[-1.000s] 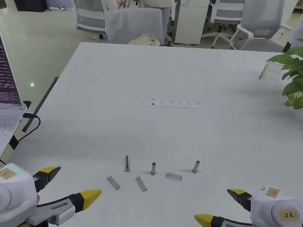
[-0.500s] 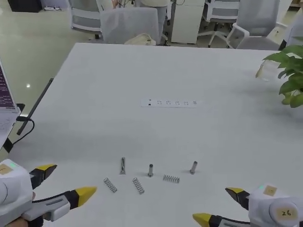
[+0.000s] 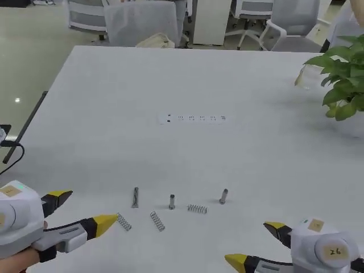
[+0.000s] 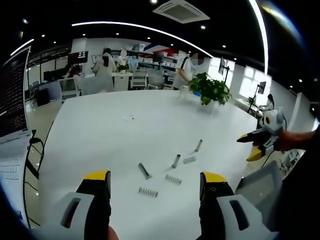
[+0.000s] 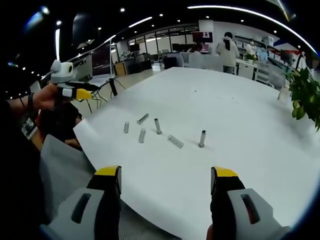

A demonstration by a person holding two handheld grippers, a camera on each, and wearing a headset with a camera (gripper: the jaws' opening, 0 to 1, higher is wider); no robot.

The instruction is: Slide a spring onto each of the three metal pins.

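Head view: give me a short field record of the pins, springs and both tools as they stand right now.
pins: three in a row; left pin lying flat, middle pin and right pin upright
springs: three, loose on the table; left spring, middle spring, right spring
springs on pins: none
left tool: open, empty, one tip close to the left spring
right tool: open, empty, apart from the parts

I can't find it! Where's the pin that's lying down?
Head view: the lying pin is leftmost of three, beside an upright pin, behind a spring.
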